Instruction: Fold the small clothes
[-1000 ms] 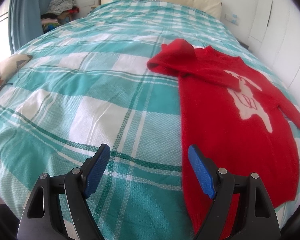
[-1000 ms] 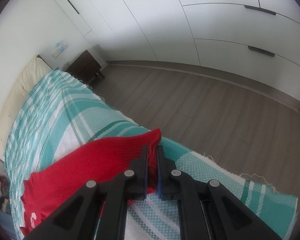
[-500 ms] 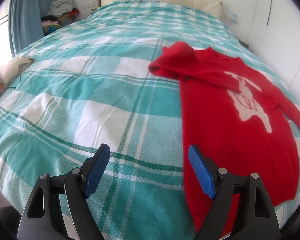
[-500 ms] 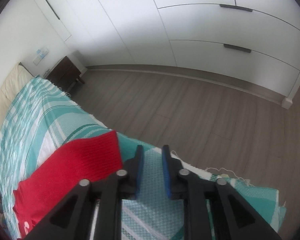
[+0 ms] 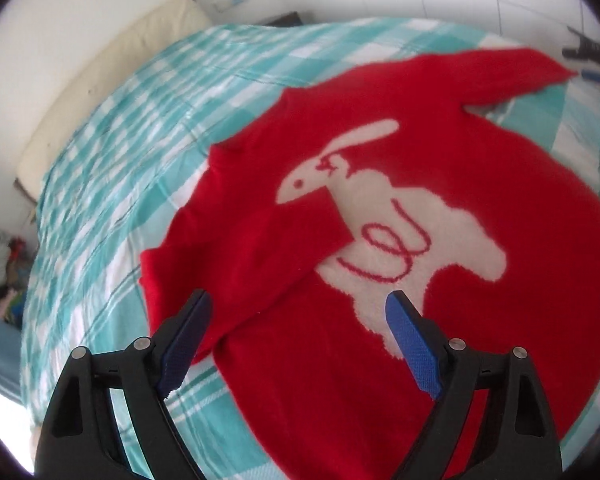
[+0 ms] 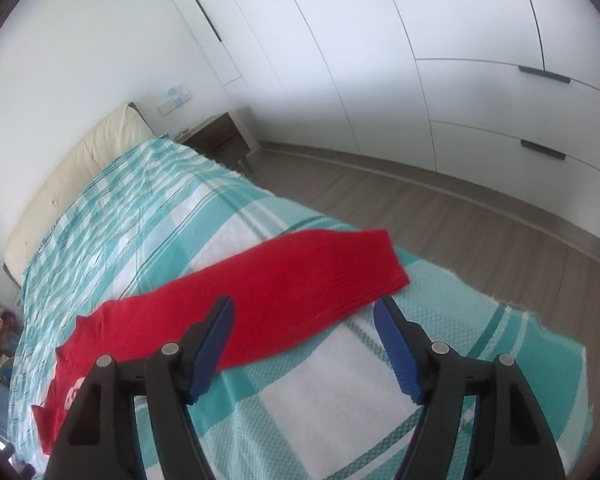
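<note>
The red sweater (image 5: 440,208) lies flat on the bed (image 5: 112,168), filling the middle of the left view. Both claws, left (image 5: 296,344) and right (image 6: 304,344), are wide open, holding nothing. Pinch the long sleeve (image 6: 284,280) by its end, then fold it gently across the bunny.

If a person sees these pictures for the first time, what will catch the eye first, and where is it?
The red sweater with a white rabbit on its chest stands out first, spread flat on the teal checked bedspread. One sleeve is folded across the body; the other sleeve stretches toward the bed's edge. The left tool and the right tool both hover open above it.
</note>
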